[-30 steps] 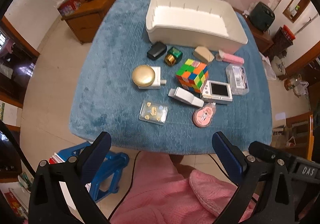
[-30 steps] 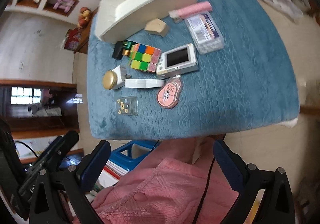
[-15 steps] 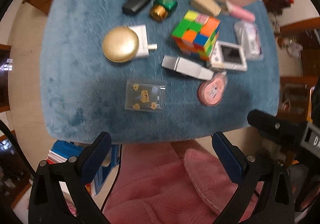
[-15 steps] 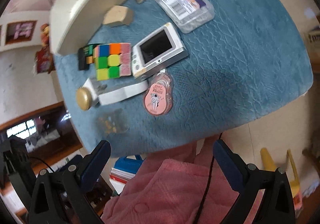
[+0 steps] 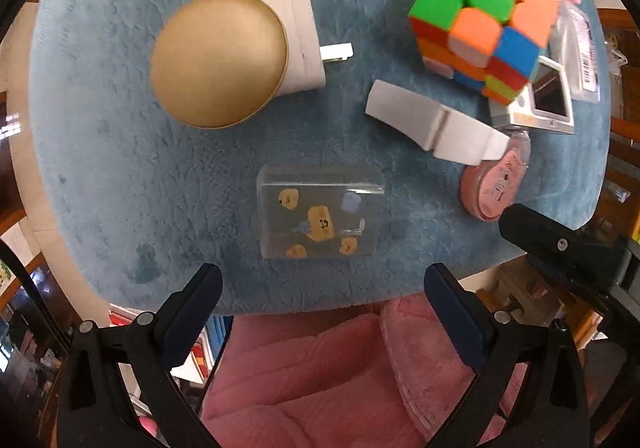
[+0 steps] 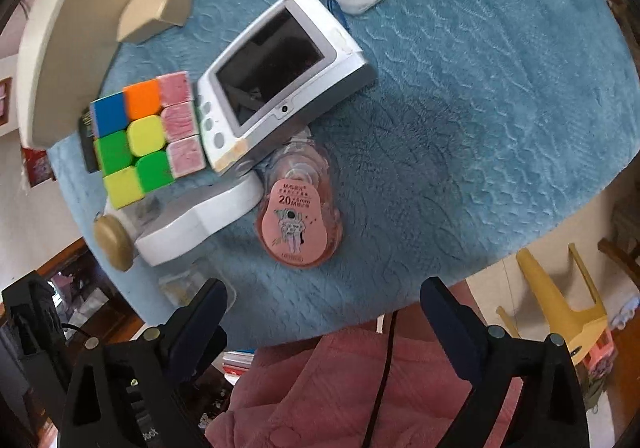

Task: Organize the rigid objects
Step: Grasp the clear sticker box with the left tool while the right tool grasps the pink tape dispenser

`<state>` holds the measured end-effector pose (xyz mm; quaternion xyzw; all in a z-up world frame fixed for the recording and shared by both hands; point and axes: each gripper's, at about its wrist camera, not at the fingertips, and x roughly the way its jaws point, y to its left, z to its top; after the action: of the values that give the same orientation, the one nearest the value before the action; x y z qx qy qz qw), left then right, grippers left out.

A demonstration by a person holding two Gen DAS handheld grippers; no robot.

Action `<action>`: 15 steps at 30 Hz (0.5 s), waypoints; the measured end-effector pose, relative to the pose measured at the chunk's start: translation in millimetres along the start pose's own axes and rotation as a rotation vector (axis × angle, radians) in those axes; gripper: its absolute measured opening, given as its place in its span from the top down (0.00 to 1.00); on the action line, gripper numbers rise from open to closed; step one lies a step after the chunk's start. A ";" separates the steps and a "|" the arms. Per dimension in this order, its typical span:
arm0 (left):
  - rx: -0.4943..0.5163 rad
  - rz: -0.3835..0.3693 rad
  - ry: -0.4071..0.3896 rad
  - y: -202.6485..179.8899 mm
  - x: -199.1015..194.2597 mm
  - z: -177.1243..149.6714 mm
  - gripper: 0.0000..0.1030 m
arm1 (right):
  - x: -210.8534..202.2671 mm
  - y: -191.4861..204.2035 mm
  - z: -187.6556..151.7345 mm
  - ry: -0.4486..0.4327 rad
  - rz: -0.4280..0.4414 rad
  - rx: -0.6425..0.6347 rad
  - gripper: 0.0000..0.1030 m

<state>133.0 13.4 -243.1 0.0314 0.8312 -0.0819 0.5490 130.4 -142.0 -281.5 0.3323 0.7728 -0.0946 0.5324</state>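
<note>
Hovering: left tongs (image 5: 322, 290) at cloth edge (image 5: 280, 300), spread, empty.

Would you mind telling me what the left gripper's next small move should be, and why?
Probably a short further descent onto the clear case with yellow stickers. The left gripper hangs open and empty just short of it, and the case lies flat on the blue cloth, apart from its neighbours, roughly centred between the fingers. That makes it the easiest first pick.
</note>
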 end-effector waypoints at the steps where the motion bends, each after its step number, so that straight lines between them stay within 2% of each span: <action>1: 0.003 0.001 0.006 -0.2 1.4 1.3 0.02 | 1.6 -1.8 2.6 -0.001 -0.001 0.000 0.05; 5: 0.011 0.004 0.022 -3.8 6.8 10.8 0.03 | 8.4 2.2 6.7 0.007 -0.010 0.002 0.09; 11: 0.011 -0.025 0.036 -7.8 0.0 21.6 0.09 | 12.8 7.7 12.2 0.002 -0.034 0.008 0.16; 15: -0.006 -0.036 0.062 -6.6 1.2 32.5 0.22 | 17.3 21.3 23.7 -0.002 -0.037 0.015 0.29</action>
<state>161.0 1.3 -256.0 0.0173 0.8485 -0.0884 0.5215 157.8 -130.5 -302.2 0.3218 0.7776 -0.1105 0.5288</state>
